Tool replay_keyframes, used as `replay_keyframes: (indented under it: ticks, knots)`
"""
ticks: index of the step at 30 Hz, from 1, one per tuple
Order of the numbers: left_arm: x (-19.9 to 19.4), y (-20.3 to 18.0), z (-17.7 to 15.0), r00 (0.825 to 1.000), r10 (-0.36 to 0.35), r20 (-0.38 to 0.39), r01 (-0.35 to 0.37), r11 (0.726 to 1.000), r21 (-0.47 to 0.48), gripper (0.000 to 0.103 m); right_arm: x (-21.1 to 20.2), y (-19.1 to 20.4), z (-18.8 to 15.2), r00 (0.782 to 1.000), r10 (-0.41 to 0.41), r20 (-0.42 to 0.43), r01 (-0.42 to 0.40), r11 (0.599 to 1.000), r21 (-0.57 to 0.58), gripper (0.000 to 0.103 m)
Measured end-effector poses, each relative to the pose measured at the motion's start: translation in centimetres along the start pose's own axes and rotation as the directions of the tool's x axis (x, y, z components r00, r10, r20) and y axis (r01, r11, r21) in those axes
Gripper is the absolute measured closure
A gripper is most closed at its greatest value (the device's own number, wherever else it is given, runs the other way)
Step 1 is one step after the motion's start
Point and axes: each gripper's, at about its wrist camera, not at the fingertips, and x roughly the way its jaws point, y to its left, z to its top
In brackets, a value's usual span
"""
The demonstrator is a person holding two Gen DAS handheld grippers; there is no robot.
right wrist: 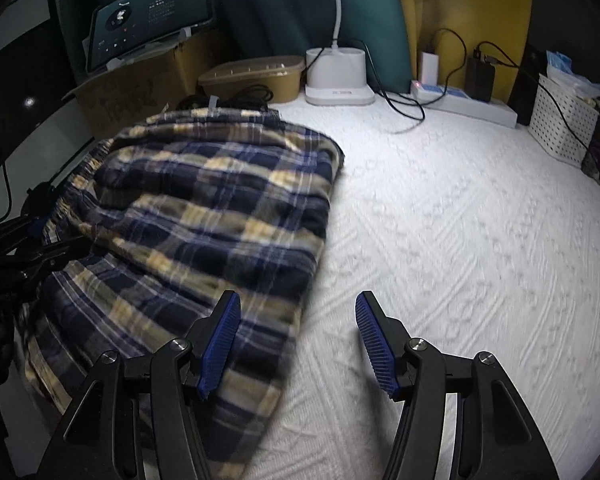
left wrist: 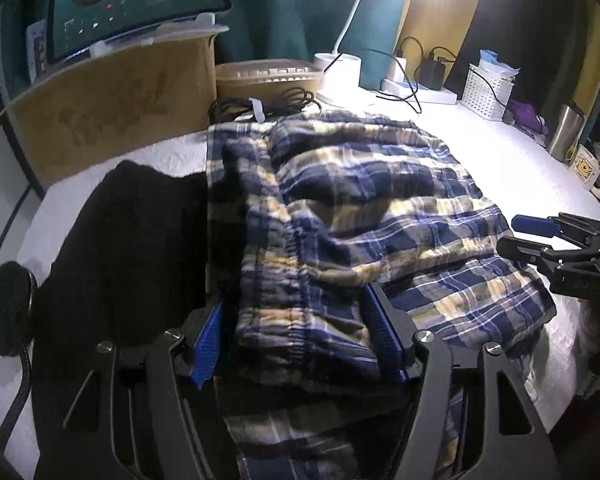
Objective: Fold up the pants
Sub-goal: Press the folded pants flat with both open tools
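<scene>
The plaid pants point(left wrist: 364, 208), navy, yellow and white, lie bunched and partly folded on the white textured table cover point(right wrist: 460, 240). My left gripper point(left wrist: 300, 344) has its jaws wide apart with the elastic waistband bunched between the blue pads point(left wrist: 384, 332); no clamping shows. My right gripper point(right wrist: 296, 336) is open and empty, low over the near right edge of the pants point(right wrist: 204, 216), left finger over the cloth, right finger over bare cover. The right gripper also shows at the right edge of the left wrist view point(left wrist: 540, 240).
A cardboard box point(left wrist: 112, 108) with a monitor point(left wrist: 132, 4) on it stands at the back left. A tan container point(left wrist: 268, 76), coiled black cable point(left wrist: 260, 106), lamp base point(right wrist: 338, 76), power strip point(right wrist: 464, 100), white basket point(right wrist: 564, 120) and steel tumbler point(left wrist: 566, 132) line the back. A black garment point(left wrist: 132, 232) lies left.
</scene>
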Motion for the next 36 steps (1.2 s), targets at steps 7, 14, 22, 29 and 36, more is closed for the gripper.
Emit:
replay_keyframes:
  ticks: [7,14,22,29,36]
  knots:
    - [-0.1,0.3,-1.1,1.000,0.001,0.002,-0.001,1.000,-0.009,0.036,-0.6,-0.4,-1.8,1.000,-0.011,0.003,0.011,1.000,0.010,0.041]
    - [-0.5,0.7,-1.8,1.000,0.010,0.003,-0.010,0.999,-0.041,0.034,-1.7,-0.6,-2.9,1.000,-0.021,0.011,0.021,1.000,0.014,0.041]
    - [-2.1,0.1,-1.8,0.998,0.056,0.012,-0.056,0.998,-0.036,0.035,-3.8,-1.2,-4.1,0.999,-0.035,0.035,0.033,0.999,0.036,0.041]
    - [-4.1,-2.0,-1.6,0.995,0.090,0.030,-0.091,0.996,0.026,0.035,-4.8,-1.3,-5.7,0.999,-0.035,0.039,0.033,0.998,0.056,0.041]
    - [-6.8,-5.2,-1.2,0.992,0.103,0.069,-0.110,0.989,0.096,0.035,-6.8,-1.8,-6.9,0.997,-0.046,0.065,0.041,0.997,0.072,0.041]
